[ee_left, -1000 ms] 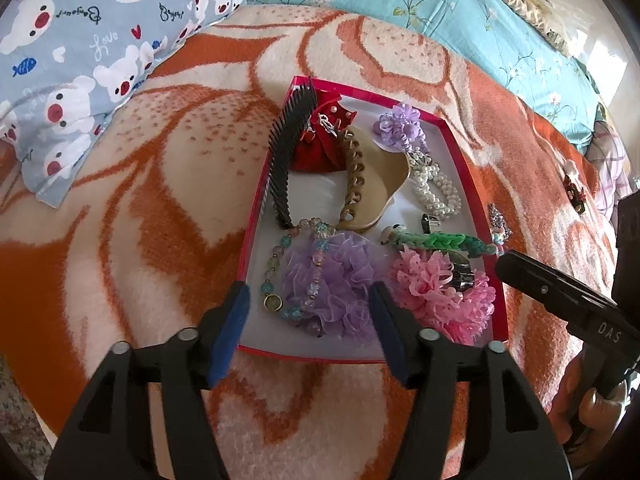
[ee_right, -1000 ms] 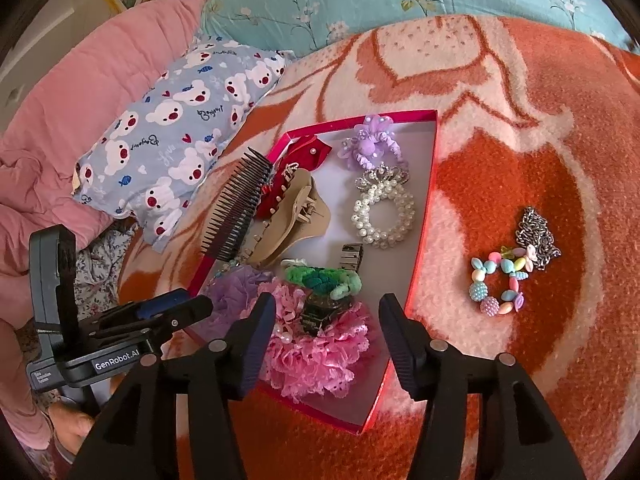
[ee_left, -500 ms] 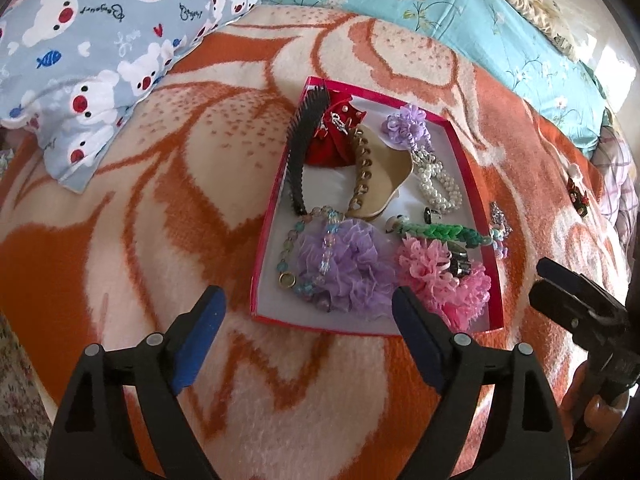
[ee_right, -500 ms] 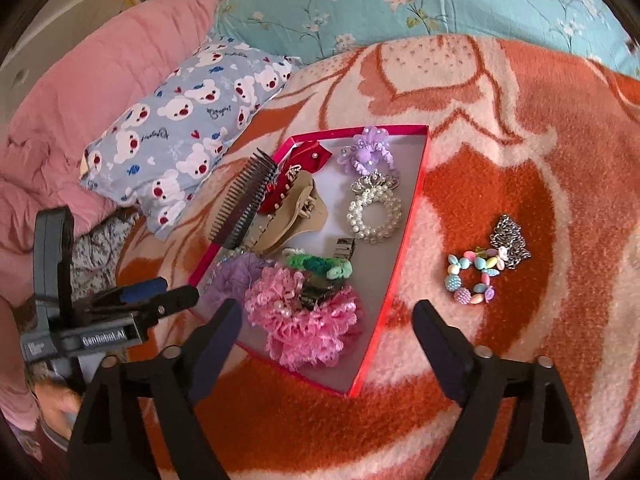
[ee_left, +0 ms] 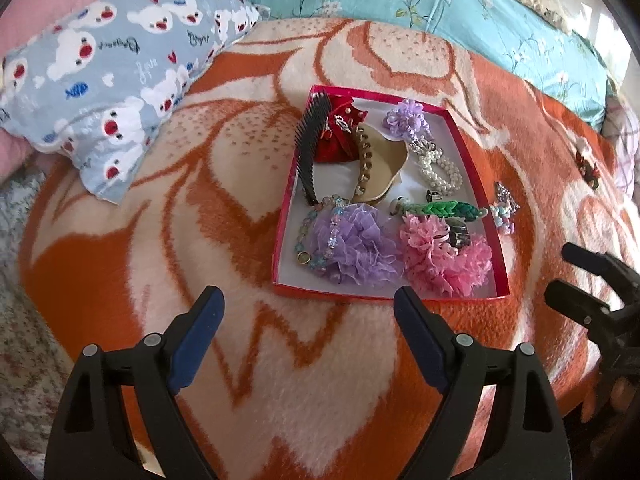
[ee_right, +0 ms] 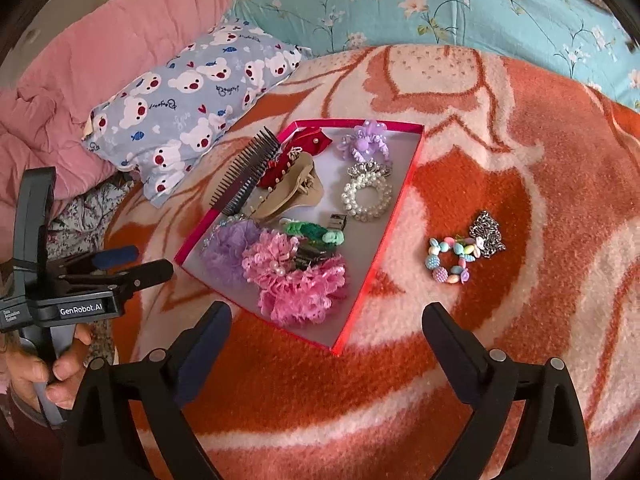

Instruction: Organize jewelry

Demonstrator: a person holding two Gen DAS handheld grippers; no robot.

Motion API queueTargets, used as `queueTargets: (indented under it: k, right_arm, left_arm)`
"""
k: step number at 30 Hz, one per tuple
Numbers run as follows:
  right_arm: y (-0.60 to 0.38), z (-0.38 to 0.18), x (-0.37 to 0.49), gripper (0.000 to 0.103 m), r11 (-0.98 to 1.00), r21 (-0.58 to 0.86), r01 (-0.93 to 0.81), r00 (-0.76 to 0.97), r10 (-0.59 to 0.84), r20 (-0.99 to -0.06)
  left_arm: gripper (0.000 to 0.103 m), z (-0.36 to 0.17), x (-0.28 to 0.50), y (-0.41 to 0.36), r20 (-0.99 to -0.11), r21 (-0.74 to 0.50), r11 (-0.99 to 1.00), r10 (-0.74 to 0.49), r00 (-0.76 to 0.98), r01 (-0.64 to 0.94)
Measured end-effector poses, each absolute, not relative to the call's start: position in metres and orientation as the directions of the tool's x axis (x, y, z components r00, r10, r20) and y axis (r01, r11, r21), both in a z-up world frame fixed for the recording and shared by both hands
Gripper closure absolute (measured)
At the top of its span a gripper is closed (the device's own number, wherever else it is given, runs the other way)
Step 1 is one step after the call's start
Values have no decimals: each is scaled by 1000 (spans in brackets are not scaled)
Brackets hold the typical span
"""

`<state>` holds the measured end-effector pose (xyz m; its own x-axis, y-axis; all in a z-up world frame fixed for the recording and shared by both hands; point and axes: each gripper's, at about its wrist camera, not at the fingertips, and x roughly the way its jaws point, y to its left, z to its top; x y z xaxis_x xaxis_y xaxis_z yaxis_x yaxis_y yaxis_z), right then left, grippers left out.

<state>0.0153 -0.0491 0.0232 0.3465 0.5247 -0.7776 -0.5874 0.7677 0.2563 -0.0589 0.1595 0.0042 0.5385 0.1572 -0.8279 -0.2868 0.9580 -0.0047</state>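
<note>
A shallow red jewelry box (ee_left: 468,148) is lying on a bed covered by an orange and cream blanket (ee_left: 120,272). Inside the box, a black comb (ee_left: 310,148) is leaning along the left wall, next to a red bow (ee_left: 336,148) and a tan claw clip (ee_left: 380,168). A small lilac flower clip (ee_left: 404,118) is sitting at the far end, with a pearl bracelet (ee_left: 440,170) just beside it. Nearer the front, a green braided band (ee_left: 448,209) is lying above a pink ruffled scrunchie (ee_left: 444,258), and a purple ruffled scrunchie (ee_left: 356,248) is resting beside it with a beaded bracelet (ee_left: 320,236) draped over its left edge.

On the blanket, to the right of the box and apart from it, a pastel bead bracelet (ee_right: 450,258) is touching a silver chain (ee_right: 486,232).

The left gripper (ee_left: 308,316) is hovering in front of the box, its jaws spread wide with nothing between them, having just been opening. The right gripper (ee_right: 328,330) is hovering over the box's near right corner, its jaws also wide apart and empty after just opening. A hand (ee_right: 48,376) is holding the left gripper's handle.

A blue bear-print pillow (ee_right: 188,100) is lying at the far left.
</note>
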Motion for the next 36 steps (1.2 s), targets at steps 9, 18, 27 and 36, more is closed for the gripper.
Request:
queueTargets:
  k: [9,18,27,36]
  right_arm:
    - [-53,29,5,1,774,210,-597,348,486,-802]
    - [-46,18,-6,1,764,219,-607,319,487,-813]
    - [-41,13,-5,1,766,211,-607,311,473,-824]
    - [-39,12,4,1,775,209,-596,322,469,-823]
  left_arm:
    - [3,16,-70,151,-812,53,956,210,544,-290]
    - [2,8,-73,145,-823,64,955,215,526,-290]
    - [2,0,-68,140,-834,84,956,223,505,-282]
    - [2,-2,-63,140,-836,93,956,227,500,-278]
